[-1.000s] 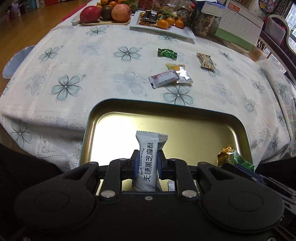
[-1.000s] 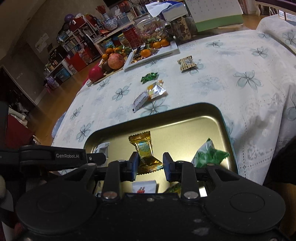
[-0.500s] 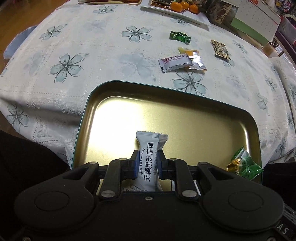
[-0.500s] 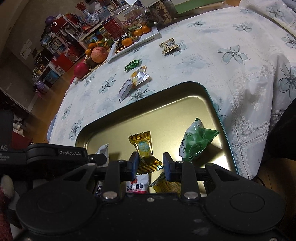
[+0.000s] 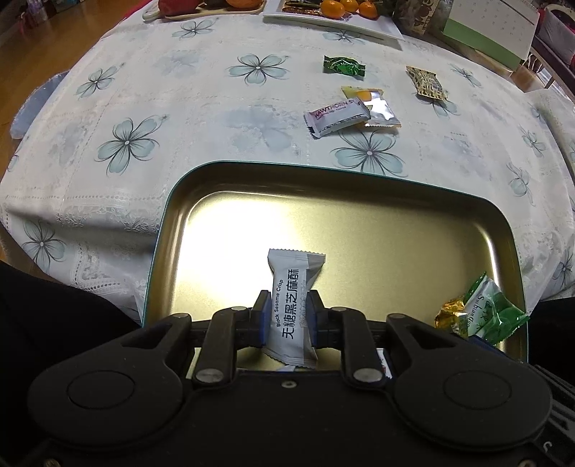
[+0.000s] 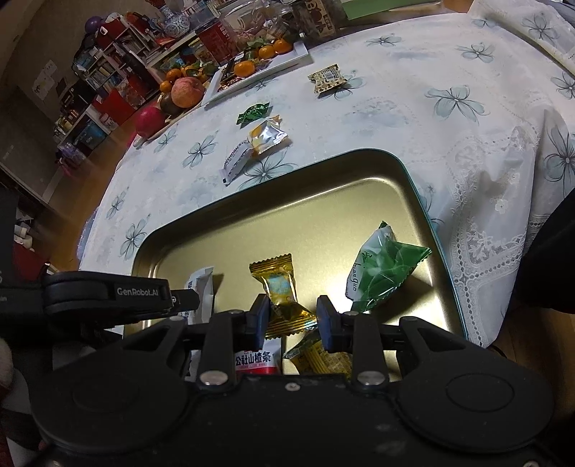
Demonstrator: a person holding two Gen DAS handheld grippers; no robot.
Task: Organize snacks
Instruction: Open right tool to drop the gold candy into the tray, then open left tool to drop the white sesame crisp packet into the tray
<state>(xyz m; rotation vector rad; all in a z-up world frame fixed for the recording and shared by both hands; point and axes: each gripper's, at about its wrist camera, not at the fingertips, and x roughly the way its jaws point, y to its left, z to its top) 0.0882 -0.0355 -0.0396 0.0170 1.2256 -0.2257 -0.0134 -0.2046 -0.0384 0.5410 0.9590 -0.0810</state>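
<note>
The desk [image 5: 187, 118] is covered by a white cloth printed with pale blue flowers, and at its near edge a gold metal tray [image 5: 359, 201] with a teal rim is set. At the far side of the desk a white plate [image 5: 334, 21] with small oranges and a board of fruit [image 6: 179, 97] are seen. On the cloth beyond the tray four wrapped snacks are left: a white hawthorn bar [image 5: 336, 116] touching a silver-and-yellow packet [image 5: 377, 107], a dark green candy [image 5: 343, 66] farther back, and a brown patterned packet [image 5: 426, 82] off to the right. Inside the tray a green-and-white packet [image 6: 384, 269] is lying near the right wall (a gold-foil sweet [image 5: 449, 316] is seen just beside it in the left wrist view), and a red-and-white hawthorn strip [image 6: 257, 359] is partly hidden under the right tongs [image 6: 291, 316]. A grey black-sesame crisp bar [image 5: 293, 309] is standing upright between the pads of the left tongs [image 5: 287, 316] over the tray floor – these jaws have just been opening, though the pads are seen against the wrapper's sides. The right tongs are pressed narrow on the crimped lower end of a yellow candy [image 6: 278, 291] – the left pad is on the wrapper, the right pad at its edge.
</note>
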